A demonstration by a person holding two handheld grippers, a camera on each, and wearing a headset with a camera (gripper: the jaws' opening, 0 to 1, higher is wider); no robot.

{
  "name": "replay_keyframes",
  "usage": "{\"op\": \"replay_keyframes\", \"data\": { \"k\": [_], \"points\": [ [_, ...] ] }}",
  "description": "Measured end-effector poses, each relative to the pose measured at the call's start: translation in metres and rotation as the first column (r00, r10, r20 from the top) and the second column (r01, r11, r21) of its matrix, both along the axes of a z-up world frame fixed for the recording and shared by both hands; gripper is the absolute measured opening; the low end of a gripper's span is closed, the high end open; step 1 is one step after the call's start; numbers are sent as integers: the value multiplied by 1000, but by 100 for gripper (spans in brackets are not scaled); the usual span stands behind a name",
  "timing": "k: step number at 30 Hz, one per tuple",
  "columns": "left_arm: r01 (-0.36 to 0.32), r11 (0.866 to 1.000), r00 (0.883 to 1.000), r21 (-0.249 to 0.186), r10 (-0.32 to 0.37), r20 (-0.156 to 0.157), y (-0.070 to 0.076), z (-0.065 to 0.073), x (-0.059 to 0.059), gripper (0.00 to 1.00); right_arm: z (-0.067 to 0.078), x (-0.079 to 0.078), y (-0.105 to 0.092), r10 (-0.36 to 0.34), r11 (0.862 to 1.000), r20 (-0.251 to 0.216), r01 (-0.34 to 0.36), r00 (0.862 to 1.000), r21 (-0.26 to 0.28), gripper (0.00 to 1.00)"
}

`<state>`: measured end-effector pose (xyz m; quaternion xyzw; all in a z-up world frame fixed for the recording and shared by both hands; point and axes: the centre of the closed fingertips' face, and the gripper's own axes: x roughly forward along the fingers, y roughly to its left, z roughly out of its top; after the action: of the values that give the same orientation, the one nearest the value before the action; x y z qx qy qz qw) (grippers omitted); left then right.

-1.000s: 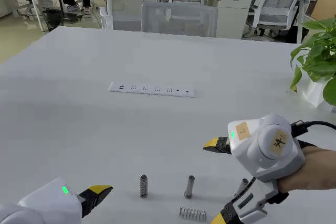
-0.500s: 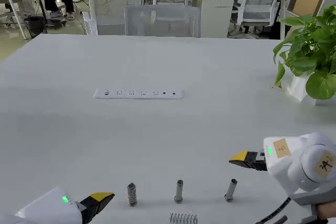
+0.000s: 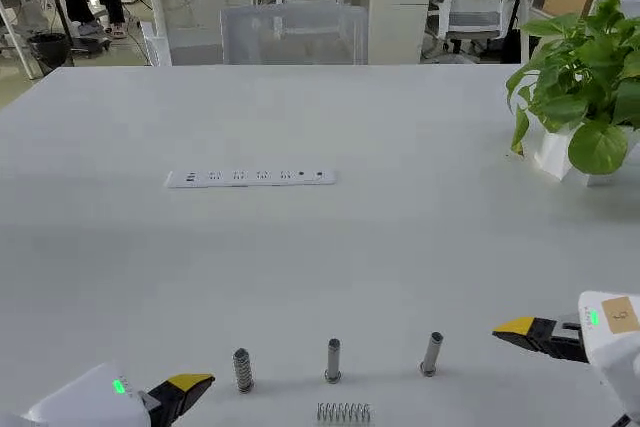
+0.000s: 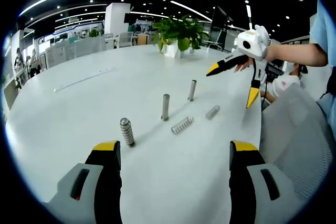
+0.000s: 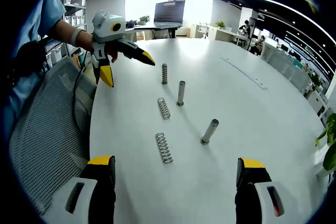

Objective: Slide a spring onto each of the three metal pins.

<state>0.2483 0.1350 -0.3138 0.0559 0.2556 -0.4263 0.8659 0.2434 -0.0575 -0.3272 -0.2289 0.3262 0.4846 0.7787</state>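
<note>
1. The left claw [image 4: 175, 148] is spread wide with nothing between its jaws. It is held at the near edge of the table [image 4: 79, 103], at the left end of the row of pins.
2. The right claw [image 5: 176, 162] is also wide open and empty. In the head view it comes in from the right, with one yellow tip pointing toward the row.
3. Three pins stand in a row close to the table's near edge, well apart from one another: the left pin [image 3: 241, 355], the middle pin [image 3: 333, 359] and the right pin [image 3: 431, 353].
4. The fitted spring [image 3: 243, 375] sits coiled around the left pin, down at its base.
5. The middle pin and the right pin are bare metal.
6. The first loose spring [image 3: 343, 412] lies flat on the table on the near side of the middle pin, close to it but not touching.
7. The second loose spring [image 5: 163, 147] also lies flat, nearer the right pin and apart from it. In the right gripper view it is the one closer to that claw.
8. The two loose springs lie apart from each other, and neither claw touches them.
9. A white power strip [image 3: 250, 178] lies across the middle of the table, well beyond the pins.
10. A plant [image 3: 580, 77] in a white pot stands at the table's right side.
11. Chairs [image 3: 295, 35] stand past the far edge.
</note>
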Motion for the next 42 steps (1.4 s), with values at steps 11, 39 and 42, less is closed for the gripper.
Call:
{"op": "replay_keyframes", "data": {
  "k": [11, 39, 42],
  "points": [
    [19, 1000, 1000, 4, -19, -9, -4, -3, 0, 83, 0, -14, -19, -98, 995, -6, 98, 995, 37, 96],
    [248, 965, 967, 86, -253, 44, -48, -12, 16, 54, 1, -25, -18, -100, 994, -18, 101, 995, 51, 95],
    [257, 962, 964, 95, -262, 41, -52, -18, 17, 50, -1, -27, -19, -100, 994, -24, 101, 995, 48, 95]
  ]
}}
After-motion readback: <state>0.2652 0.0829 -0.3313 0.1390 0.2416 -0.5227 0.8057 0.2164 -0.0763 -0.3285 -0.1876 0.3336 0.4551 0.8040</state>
